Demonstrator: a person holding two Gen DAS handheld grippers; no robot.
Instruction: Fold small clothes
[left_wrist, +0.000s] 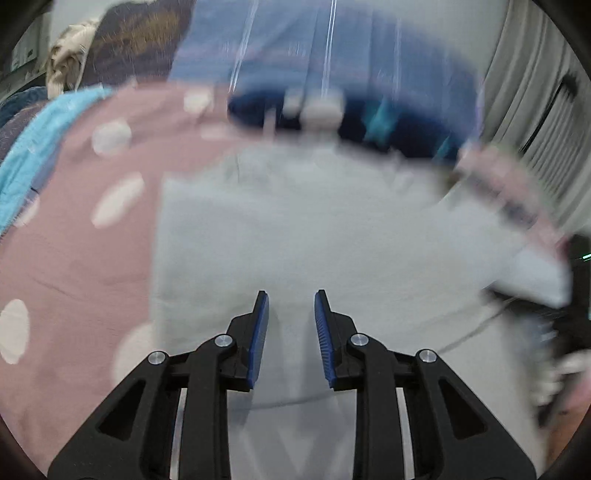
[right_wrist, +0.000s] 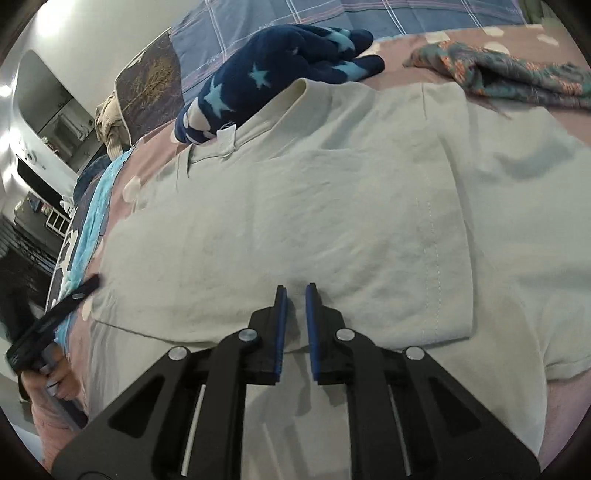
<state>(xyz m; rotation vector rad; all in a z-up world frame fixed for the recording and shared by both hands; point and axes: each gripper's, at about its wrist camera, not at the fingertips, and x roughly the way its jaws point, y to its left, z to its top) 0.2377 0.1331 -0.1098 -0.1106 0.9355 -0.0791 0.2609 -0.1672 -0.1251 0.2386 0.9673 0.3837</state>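
Observation:
A pale cream T-shirt (right_wrist: 295, 206) lies spread on a pink dotted bedsheet (right_wrist: 480, 37), one sleeve folded over its body. It also shows, blurred, in the left wrist view (left_wrist: 295, 240). My right gripper (right_wrist: 294, 288) hovers just above the shirt's lower part, jaws slightly apart and holding nothing. My left gripper (left_wrist: 291, 295) is open and empty over the shirt. The left gripper's finger (right_wrist: 74, 295) also shows at the shirt's left edge in the right wrist view.
A navy garment with light-blue stars (right_wrist: 280, 74) lies at the shirt's collar; it also appears in the left wrist view (left_wrist: 351, 118). A patterned teal-orange cloth (right_wrist: 498, 70) lies far right. A turquoise towel (left_wrist: 37, 147) and a blue plaid blanket (left_wrist: 295, 44) border the sheet (left_wrist: 74, 258).

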